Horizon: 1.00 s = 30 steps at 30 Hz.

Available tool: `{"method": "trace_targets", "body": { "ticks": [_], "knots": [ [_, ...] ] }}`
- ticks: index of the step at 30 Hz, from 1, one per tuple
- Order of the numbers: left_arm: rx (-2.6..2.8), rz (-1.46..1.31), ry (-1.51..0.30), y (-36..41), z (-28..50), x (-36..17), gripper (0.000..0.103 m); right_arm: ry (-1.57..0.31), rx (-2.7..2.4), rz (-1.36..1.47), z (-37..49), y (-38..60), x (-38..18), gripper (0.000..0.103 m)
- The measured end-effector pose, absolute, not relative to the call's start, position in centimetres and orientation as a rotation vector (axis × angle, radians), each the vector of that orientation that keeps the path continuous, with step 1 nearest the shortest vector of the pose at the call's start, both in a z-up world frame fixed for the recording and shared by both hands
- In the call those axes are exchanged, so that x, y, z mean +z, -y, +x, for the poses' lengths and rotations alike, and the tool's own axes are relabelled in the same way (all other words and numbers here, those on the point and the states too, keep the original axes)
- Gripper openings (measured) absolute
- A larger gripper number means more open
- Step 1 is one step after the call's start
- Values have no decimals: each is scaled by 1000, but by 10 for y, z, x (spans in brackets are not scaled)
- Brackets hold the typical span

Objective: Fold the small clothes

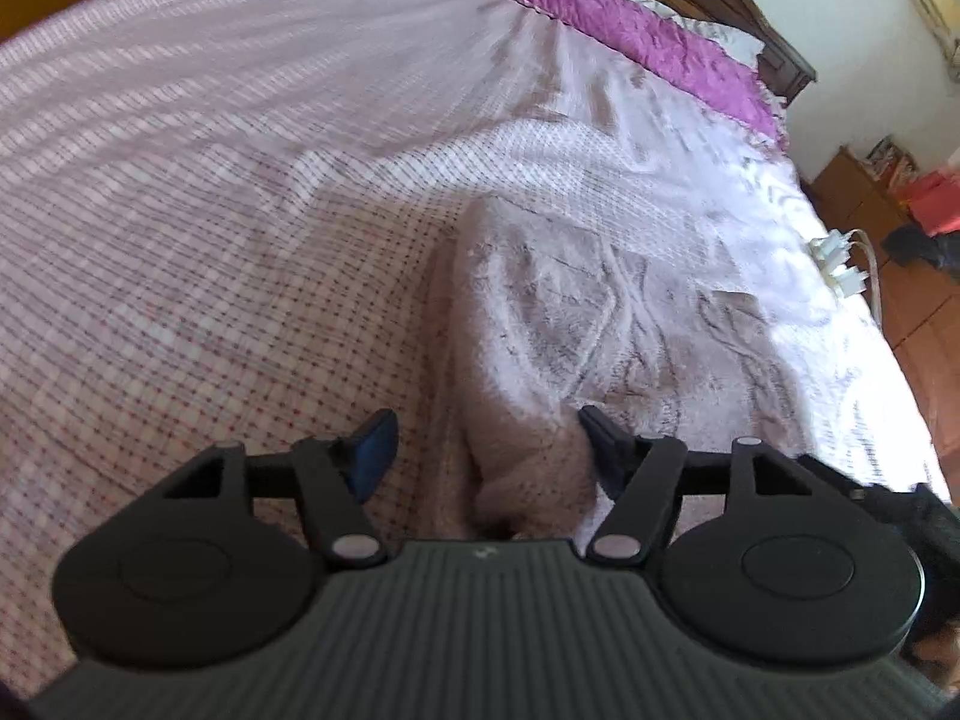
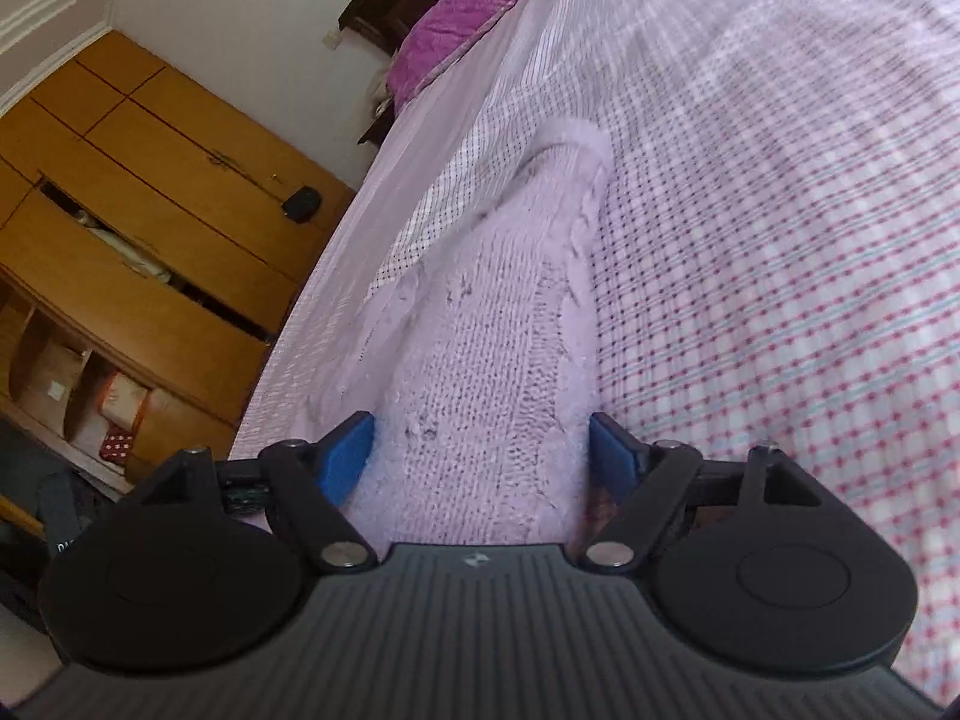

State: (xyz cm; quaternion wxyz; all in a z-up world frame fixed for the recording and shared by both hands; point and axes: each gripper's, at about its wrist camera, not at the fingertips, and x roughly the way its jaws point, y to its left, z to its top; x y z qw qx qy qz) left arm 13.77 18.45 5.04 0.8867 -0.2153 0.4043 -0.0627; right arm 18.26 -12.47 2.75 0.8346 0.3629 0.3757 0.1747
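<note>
A pale pink cable-knit sweater (image 1: 570,312) lies folded into a long shape on the checked bed cover (image 1: 210,210). In the left wrist view its near end runs between the jaws of my left gripper (image 1: 486,438), which stand open; the left pad (image 1: 375,444) is clear of the knit, the right pad is at its edge. In the right wrist view the same sweater (image 2: 492,330) stretches away from my right gripper (image 2: 480,444). Those jaws stand wide and the knit fills the gap between the blue pads (image 2: 351,450) without being pinched.
A purple quilt (image 1: 630,24) crosses the head of the bed by a dark wooden headboard. A white power strip (image 1: 837,264) sits at the bed's right edge above the tiled floor. A wooden wardrobe (image 2: 150,210) stands beyond the bed's other side.
</note>
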Motion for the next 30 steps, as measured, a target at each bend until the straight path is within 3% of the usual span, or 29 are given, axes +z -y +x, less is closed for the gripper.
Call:
{"method": "trace_targets", "body": {
  "ticks": [3, 5, 7, 10, 21, 30],
  "knots": [
    [-204, -537, -865, -190, 143, 42, 66, -796, 395, 783, 191, 123, 22, 82],
    [-237, -578, -873, -192, 146, 35, 65, -791, 390, 795, 197, 121, 21, 70],
    [-256, -592, -864, -192, 147, 31, 48, -786, 391, 803, 202, 121, 22, 57],
    [-268, -644, -851, -197, 145, 31, 41, -771, 411, 819, 205, 122, 30, 52],
    [-340, -759, -794, -175, 121, 61, 38, -733, 438, 893, 187, 157, 75, 50],
    [-442, -713, -818, -120, 92, 78, 37, -672, 389, 849, 111, 208, 112, 50]
  ]
}}
